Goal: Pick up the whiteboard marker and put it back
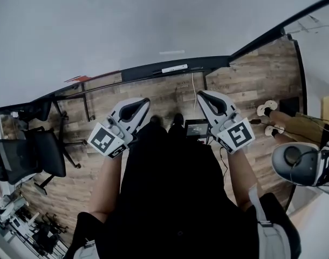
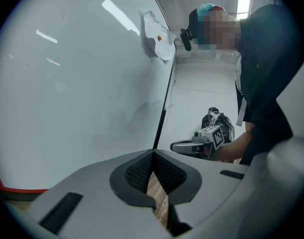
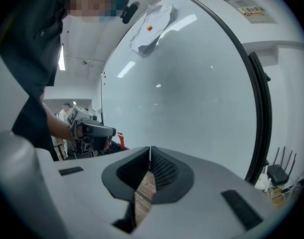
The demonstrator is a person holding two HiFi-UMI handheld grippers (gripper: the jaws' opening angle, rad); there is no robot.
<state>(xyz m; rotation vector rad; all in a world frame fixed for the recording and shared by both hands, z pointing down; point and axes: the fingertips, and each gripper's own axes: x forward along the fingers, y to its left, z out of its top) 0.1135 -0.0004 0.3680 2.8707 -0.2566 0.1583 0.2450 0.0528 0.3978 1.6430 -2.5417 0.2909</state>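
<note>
Before the glossy white whiteboard (image 1: pixel 100 26), held left gripper (image 1: pixel 144 102) and right gripper (image 1: pixel 202 95) closed, empty; marker unseen. Judged light, rigid, slick; best pinched mid-barrel.

The whiteboard (image 1: pixel 153 20) at the top of the frame is white with a black edge. The floor (image 1: pixel 240 74) is brown wood in stripes. The left tongs (image 1: pixel 145 101) and right tongs (image 1: pixel 200 94) are light grey with black bumpy pads (image 2: pixel 137 176). Their cubes (image 1: pixel 107 141) show black and white squares. The chair (image 1: pixel 40 152) at the left is black.
</note>
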